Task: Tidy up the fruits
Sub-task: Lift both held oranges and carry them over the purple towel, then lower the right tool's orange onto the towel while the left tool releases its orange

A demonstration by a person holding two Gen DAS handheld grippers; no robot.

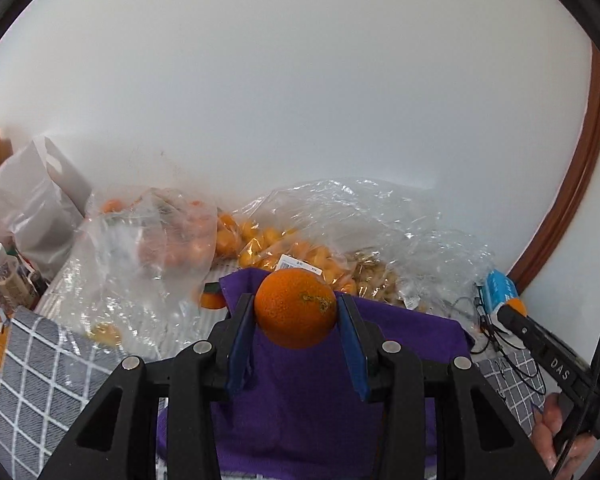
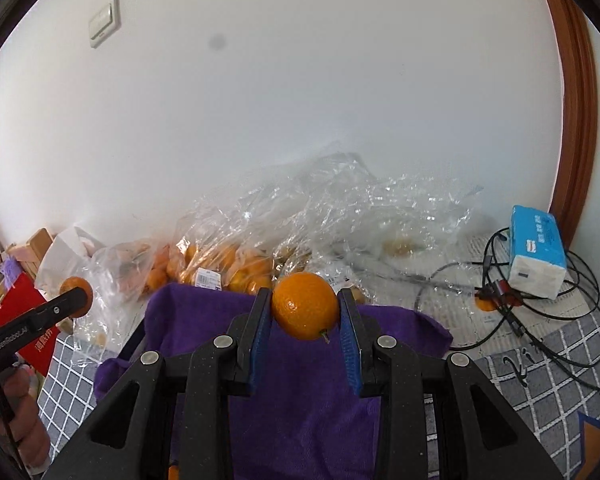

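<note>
In the left wrist view my left gripper (image 1: 296, 310) is shut on a dark orange (image 1: 295, 314) with a rough brown scar, held above a purple cloth (image 1: 300, 396). In the right wrist view my right gripper (image 2: 305, 312) is shut on a paler orange (image 2: 305, 305) with a short stem, also over the purple cloth (image 2: 300, 392). The blue pads press on both sides of each fruit. Clear bags of small oranges (image 1: 260, 244) lie behind the cloth by the wall. Each gripper shows at the edge of the other's view, with a hand under it.
Crumpled clear plastic (image 2: 340, 208) is piled against the white wall. A blue tissue pack (image 2: 538, 252) and black cables (image 2: 540, 320) lie at the right. A grey checked mat (image 1: 40, 368) covers the surface. A red packet (image 2: 28, 320) and bottles (image 1: 8, 276) crowd the left.
</note>
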